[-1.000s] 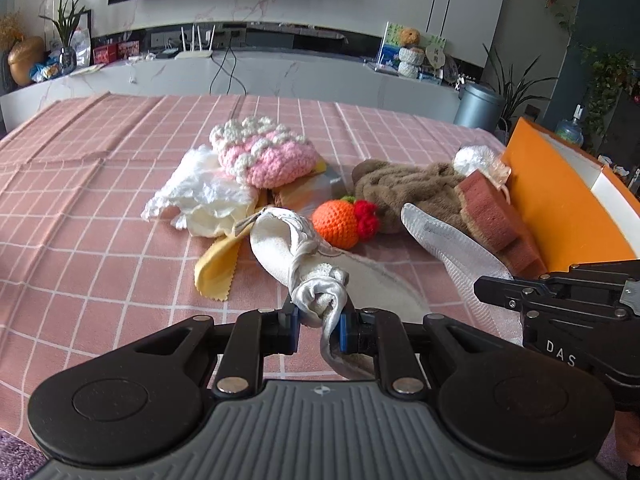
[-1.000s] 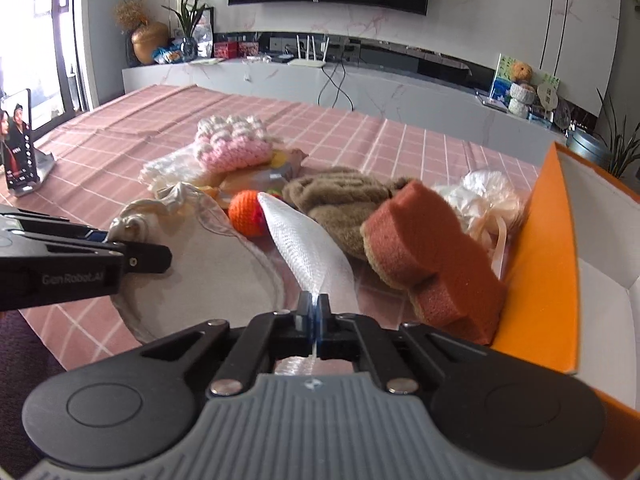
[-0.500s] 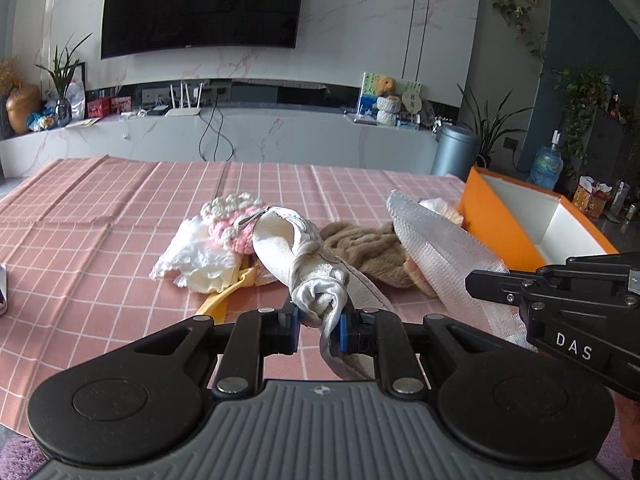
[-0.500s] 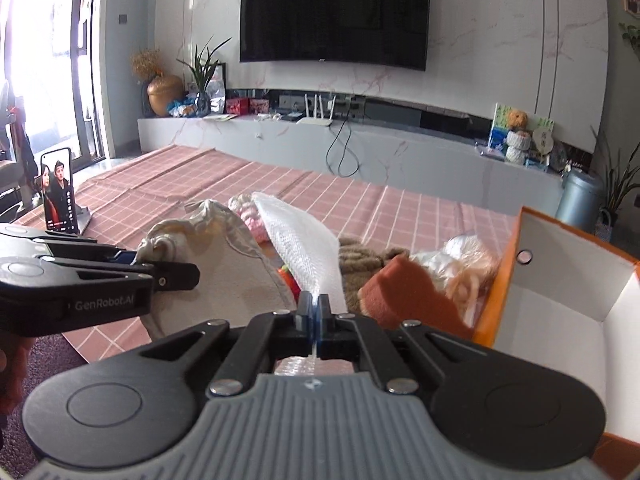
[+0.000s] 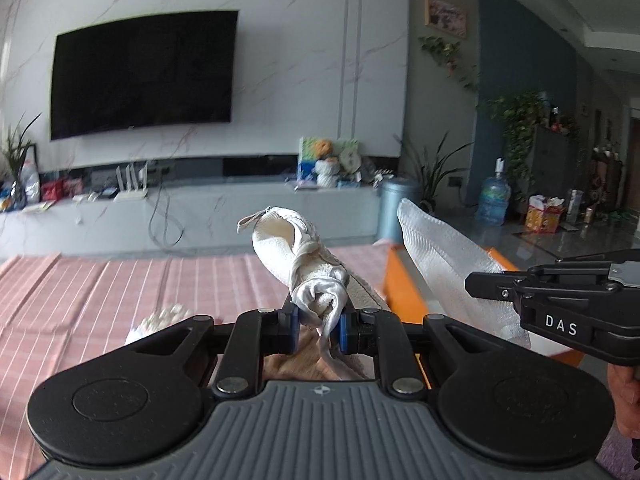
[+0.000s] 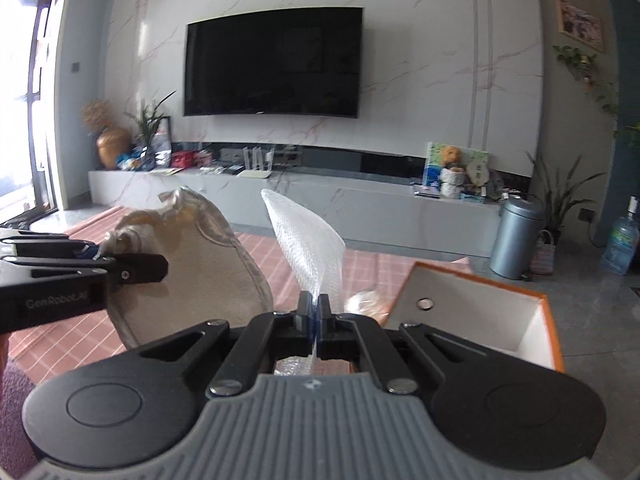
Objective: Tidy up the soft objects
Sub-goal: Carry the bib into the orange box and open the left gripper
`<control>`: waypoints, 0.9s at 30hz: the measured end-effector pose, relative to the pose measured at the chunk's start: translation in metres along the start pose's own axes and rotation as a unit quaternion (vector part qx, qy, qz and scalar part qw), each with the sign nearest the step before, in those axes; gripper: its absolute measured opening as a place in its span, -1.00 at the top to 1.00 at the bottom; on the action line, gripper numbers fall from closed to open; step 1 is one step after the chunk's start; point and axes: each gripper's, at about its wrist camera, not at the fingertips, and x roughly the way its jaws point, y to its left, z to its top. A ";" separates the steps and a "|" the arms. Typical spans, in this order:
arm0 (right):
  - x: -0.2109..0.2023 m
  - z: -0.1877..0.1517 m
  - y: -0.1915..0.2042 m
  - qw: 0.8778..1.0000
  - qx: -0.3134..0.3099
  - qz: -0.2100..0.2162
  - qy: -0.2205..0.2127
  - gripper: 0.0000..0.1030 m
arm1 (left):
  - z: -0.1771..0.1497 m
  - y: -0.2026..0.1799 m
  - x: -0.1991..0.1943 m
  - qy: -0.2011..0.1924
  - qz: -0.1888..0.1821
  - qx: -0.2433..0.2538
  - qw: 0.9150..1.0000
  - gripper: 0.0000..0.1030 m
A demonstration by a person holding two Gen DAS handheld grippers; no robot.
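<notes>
Two limp, light pieces hang lifted above the pink checked desk point(image 5: 100, 288): the left hand-held gripper point(image 5: 318, 326) pinches a bunched cream cloth pouch point(image 5: 296, 252), the right hand-held gripper point(image 6: 314, 316) a white mesh sheet point(image 6: 308, 240), beside the orange-rimmed white box point(image 6: 480, 312). Both look floppy and best held by bunched edges.

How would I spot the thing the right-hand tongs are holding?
Find the orange box at the right edge of the pink checked tablecloth. Just left of it, the right tongs pinch a white mesh sheet standing upright; unlike the neighbouring beige cloth, it is translucent and netted.
</notes>
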 end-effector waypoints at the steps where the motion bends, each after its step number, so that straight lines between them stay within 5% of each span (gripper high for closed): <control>1: -0.003 0.004 -0.008 1.000 0.002 -0.009 -0.002 1.00 | 0.006 -0.005 0.002 -0.008 -0.008 0.004 1.000 0.62; 5: -0.010 0.013 -0.034 0.999 0.001 -0.049 -0.008 1.00 | 0.030 -0.025 0.015 -0.038 -0.046 0.016 0.998 0.62; 9: -0.012 0.015 -0.059 0.996 -0.001 -0.086 0.005 1.00 | 0.044 -0.049 0.043 -0.019 -0.103 0.026 0.994 0.62; 16: 0.026 -0.003 -0.111 0.989 0.067 -0.075 0.111 1.00 | 0.037 -0.087 0.112 0.082 -0.188 0.079 0.976 0.62; 27: 0.091 -0.035 -0.141 0.967 0.107 -0.042 0.227 1.00 | 0.014 -0.111 0.180 0.218 -0.211 0.131 0.944 0.60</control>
